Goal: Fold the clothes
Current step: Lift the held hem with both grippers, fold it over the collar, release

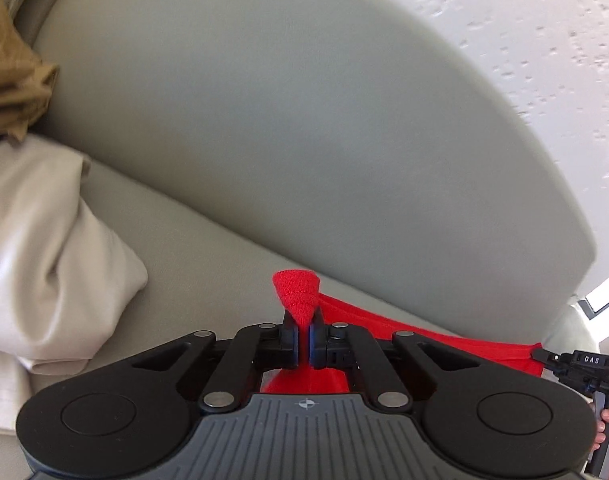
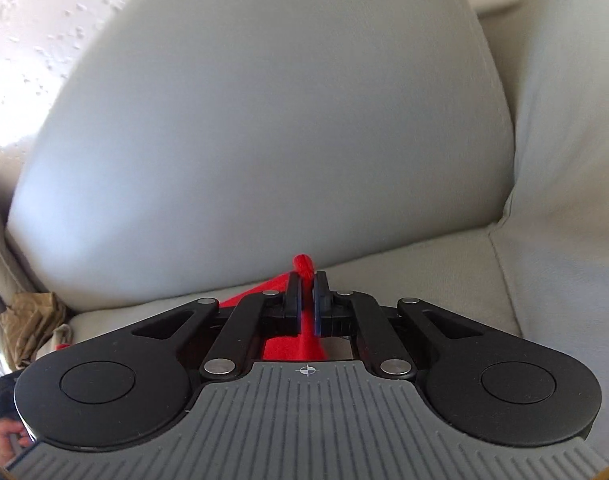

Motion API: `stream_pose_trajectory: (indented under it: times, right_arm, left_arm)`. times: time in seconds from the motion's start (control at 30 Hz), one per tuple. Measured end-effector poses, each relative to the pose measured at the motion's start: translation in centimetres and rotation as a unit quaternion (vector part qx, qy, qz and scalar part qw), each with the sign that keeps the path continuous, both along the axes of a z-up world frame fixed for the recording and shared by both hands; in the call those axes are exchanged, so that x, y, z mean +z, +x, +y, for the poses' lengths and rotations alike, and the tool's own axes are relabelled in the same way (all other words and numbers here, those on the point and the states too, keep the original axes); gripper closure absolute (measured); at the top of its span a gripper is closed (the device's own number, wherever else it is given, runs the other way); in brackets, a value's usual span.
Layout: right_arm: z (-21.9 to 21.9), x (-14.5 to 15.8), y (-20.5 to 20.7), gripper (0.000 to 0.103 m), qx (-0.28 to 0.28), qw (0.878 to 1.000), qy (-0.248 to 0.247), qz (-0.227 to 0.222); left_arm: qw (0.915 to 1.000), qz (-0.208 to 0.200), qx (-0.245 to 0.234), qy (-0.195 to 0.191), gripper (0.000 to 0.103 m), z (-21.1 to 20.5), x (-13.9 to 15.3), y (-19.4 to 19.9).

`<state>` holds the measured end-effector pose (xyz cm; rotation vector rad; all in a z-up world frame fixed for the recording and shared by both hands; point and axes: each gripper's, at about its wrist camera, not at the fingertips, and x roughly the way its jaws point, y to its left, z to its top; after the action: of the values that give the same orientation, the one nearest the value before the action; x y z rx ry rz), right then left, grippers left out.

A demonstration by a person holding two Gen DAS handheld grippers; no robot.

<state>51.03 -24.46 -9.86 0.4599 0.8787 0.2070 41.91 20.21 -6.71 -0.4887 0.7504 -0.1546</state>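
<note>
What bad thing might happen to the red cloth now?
1. The left gripper pinches only a small bunched corner of the red cloth, so it might slip out.
2. The right gripper also holds just a tip; stretched tight between them, one end may pop free.
3. Lowered carelessly, it could land on the beige clothes.

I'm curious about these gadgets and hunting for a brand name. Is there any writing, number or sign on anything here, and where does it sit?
"DAS": white letters on the right gripper, seen at the edge of the left wrist view.
A small crosshair sign, no letters: on the grey ribbed plate of the left gripper.
Nothing readable on the red garment or the sofa.
</note>
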Motion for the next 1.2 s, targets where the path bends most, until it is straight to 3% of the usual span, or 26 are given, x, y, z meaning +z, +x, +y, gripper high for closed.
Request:
stream_pose_trajectory:
  times: [0.07,0.2,0.33,0.5,0.67,0.77,0.87,1.03,1.2]
  right_arm:
    - [0.1,2.7,-1.8,0.098,-0.008,1.0,-0.003,-0.003]
    - [-1.3,7.2,-7.0,0.098,-0.026,0.999,0.042,0.018]
    - [-4.8,10.1,-14.7,0.098,-0.035,0.995,0.079,0.05]
    - [-6.6,7.3,-23.9,0.098,-0.047,0.992,0.088,0.075]
    - [-8.3,4.4,-33.0,0.098,-0.059,0.989,0.097,0.099]
    - [-8.7,2.6,-35.7,0.098,-0.082,0.988,0.095,0.094]
    - [-9.0,0.8,-38.2,0.098,-0.106,0.986,0.093,0.088]
    - [-9.2,2.7,-41.0,0.098,-0.116,0.988,0.081,0.062]
    - [-9.2,1.8,-41.7,0.098,-0.121,0.985,0.065,0.102]
  left_arm:
    - [0.9999,-0.016,-0.001,-0.002,0.101,0.0,2.2,-2.2]
    - [0.9995,-0.022,-0.004,-0.02,0.101,0.2,5.5,-7.5]
    - [0.9993,-0.014,-0.026,-0.022,0.101,-1.0,7.4,-14.0]
    - [0.9997,0.014,-0.01,0.018,0.101,-2.3,6.5,-22.5]
    - [0.9968,0.059,0.033,0.042,0.101,-3.2,2.6,-29.4]
    - [0.994,0.076,0.045,0.064,0.101,-3.7,1.2,-31.7]
    - [0.9945,0.064,0.048,0.068,0.101,-3.6,1.6,-33.5]
    - [0.9957,0.042,0.053,0.063,0.1,-3.5,2.9,-36.3]
    - [0.991,0.09,0.039,0.092,0.1,-4.5,1.1,-36.8]
